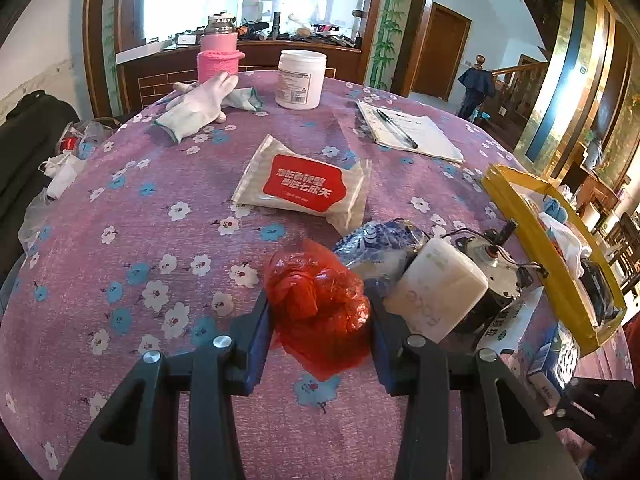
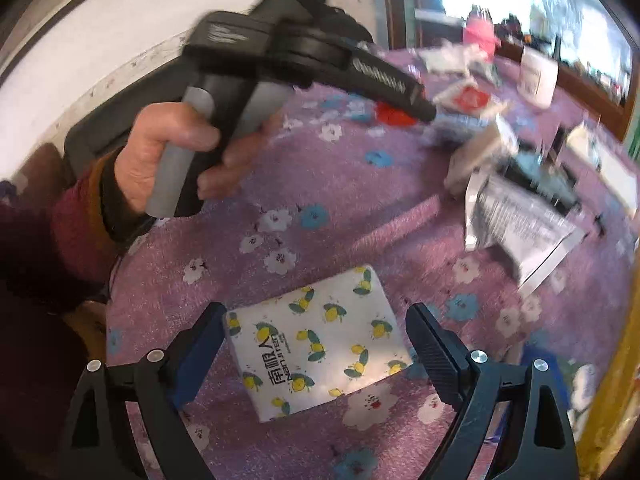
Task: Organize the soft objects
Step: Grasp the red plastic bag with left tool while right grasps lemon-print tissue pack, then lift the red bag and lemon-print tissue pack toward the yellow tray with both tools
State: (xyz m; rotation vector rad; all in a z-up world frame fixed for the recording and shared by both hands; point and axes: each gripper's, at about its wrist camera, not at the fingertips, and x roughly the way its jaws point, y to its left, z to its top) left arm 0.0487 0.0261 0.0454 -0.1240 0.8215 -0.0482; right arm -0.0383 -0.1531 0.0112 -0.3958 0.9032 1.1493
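A crumpled red plastic bag [image 1: 316, 280] sits between the blue pads of my left gripper [image 1: 318, 300], which is shut on it just above the purple flowered tablecloth [image 1: 140, 240]. In the right wrist view, a hand [image 2: 168, 160] holds that left gripper [image 2: 420, 106] with the red bag [image 2: 394, 114] at its tip. My right gripper [image 2: 316, 312] stands open around a white tissue pack with lemon print [image 2: 320, 344] that lies flat on the cloth. Its left finger is at the pack's edge and its right finger stands apart from it.
A wipes pack with a red label [image 1: 302, 188], white gloves [image 1: 200, 106], a white jar [image 1: 300, 80], a pink bottle [image 1: 220, 56] and a notepad with pen [image 1: 404, 132] lie farther back. To the right are a motor with a white block [image 1: 440, 284], a blue-white bag [image 1: 380, 240] and a yellow tray [image 1: 560, 264].
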